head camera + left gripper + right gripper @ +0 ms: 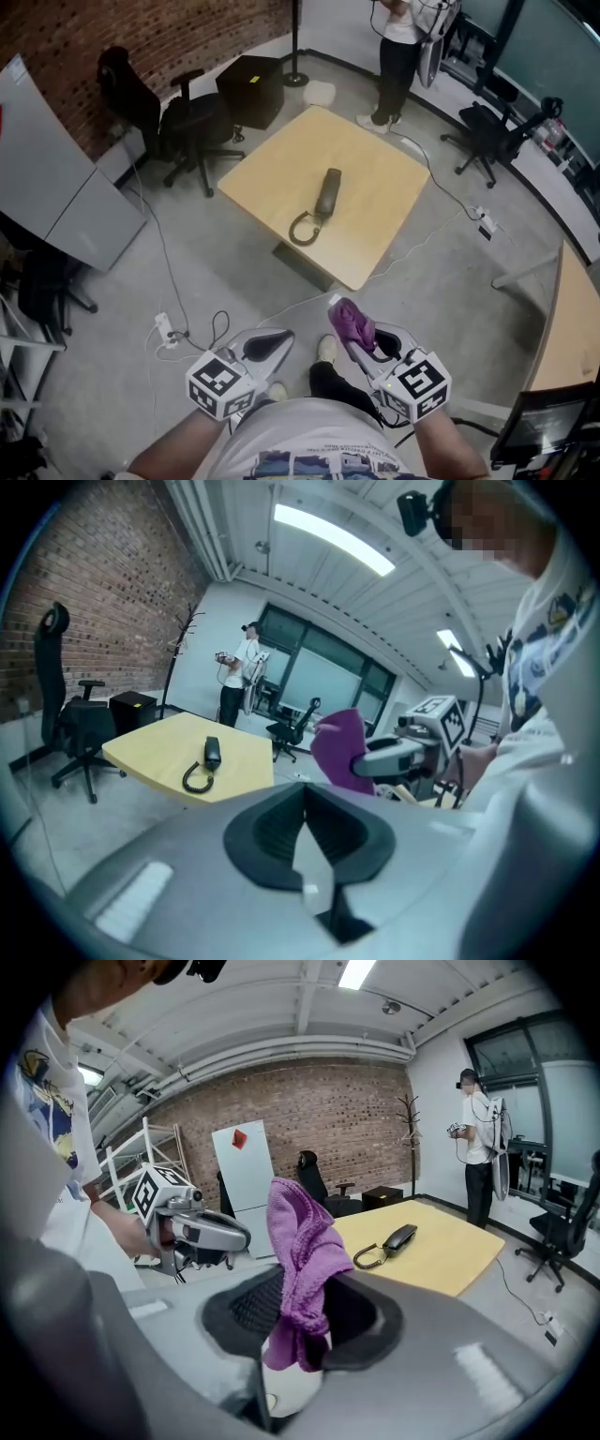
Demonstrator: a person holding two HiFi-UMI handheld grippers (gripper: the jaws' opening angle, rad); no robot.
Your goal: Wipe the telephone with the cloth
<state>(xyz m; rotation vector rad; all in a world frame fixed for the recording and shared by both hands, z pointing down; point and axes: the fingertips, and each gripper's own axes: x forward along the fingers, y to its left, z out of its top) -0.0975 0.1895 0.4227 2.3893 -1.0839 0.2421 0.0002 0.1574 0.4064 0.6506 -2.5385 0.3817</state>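
A dark telephone handset with a coiled cord lies near the middle of a pale wooden table; the handset also shows in the left gripper view, and the handset in the right gripper view. My right gripper is shut on a purple cloth, which sticks up from its jaws as a bunched purple cloth. My left gripper is shut and holds nothing; its jaws meet. Both grippers hang over the floor, short of the table's near corner.
Black office chairs stand left of the table, with a black box behind. A person stands beyond the table's far side. Cables and a power strip lie on the grey floor. Another desk edge is on the right.
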